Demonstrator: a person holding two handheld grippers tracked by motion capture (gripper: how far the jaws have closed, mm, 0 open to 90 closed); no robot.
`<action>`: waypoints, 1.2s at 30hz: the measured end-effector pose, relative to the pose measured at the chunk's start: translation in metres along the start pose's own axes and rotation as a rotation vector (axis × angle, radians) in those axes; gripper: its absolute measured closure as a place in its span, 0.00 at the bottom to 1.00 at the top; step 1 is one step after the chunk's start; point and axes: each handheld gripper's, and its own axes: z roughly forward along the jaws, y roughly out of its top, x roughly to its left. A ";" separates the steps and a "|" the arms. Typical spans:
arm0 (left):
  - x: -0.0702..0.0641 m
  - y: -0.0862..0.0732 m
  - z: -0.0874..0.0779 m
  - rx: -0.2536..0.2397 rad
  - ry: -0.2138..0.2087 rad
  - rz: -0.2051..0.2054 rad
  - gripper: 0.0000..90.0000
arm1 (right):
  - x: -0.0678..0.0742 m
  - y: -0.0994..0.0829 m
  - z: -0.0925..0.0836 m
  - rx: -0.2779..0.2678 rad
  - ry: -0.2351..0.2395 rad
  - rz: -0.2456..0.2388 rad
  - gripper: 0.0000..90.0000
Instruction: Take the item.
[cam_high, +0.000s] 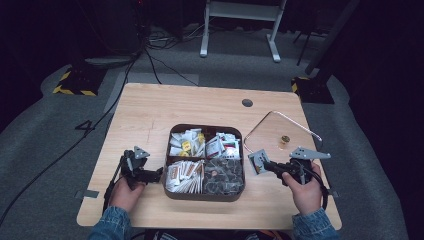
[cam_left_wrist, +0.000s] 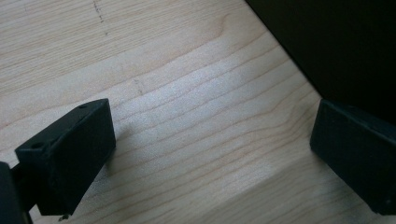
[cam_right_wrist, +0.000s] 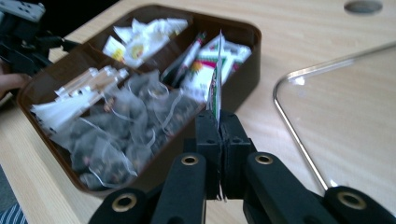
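Note:
A brown four-compartment tray (cam_high: 204, 196) sits mid-table, filled with sachets, white sticks and mesh tea bags (cam_right_wrist: 135, 116). My right gripper (cam_high: 266, 165) hovers just right of the tray, shut on a small flat packet (cam_high: 258, 161). In the right gripper view the packet (cam_right_wrist: 215, 84) stands edge-on, pinched between the closed jaws of the right gripper (cam_right_wrist: 219, 123) beside the tray wall (cam_right_wrist: 250, 60). My left gripper (cam_high: 158, 174) rests at the tray's left side. Its jaws stand wide apart over bare wood in the left gripper view (cam_left_wrist: 215, 135), with nothing between them.
A clear glass lid (cam_high: 287, 127) with a small brass knob (cam_high: 285, 140) lies flat to the right of the tray, its edge near my right gripper (cam_right_wrist: 299, 140). A round cable hole (cam_high: 247, 103) sits at the table's far side. Dark floor and stands surround the table.

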 end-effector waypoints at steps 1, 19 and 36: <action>0.000 0.000 0.000 0.000 0.000 0.000 0.00 | -0.001 -0.003 0.000 0.009 0.002 0.012 0.99; 0.000 0.000 0.000 0.000 0.000 0.000 0.00 | -0.019 -0.039 0.017 0.148 -0.053 0.129 0.95; -0.001 0.000 -0.001 0.001 0.002 -0.002 0.01 | -0.029 -0.041 0.018 0.091 -0.260 0.046 0.48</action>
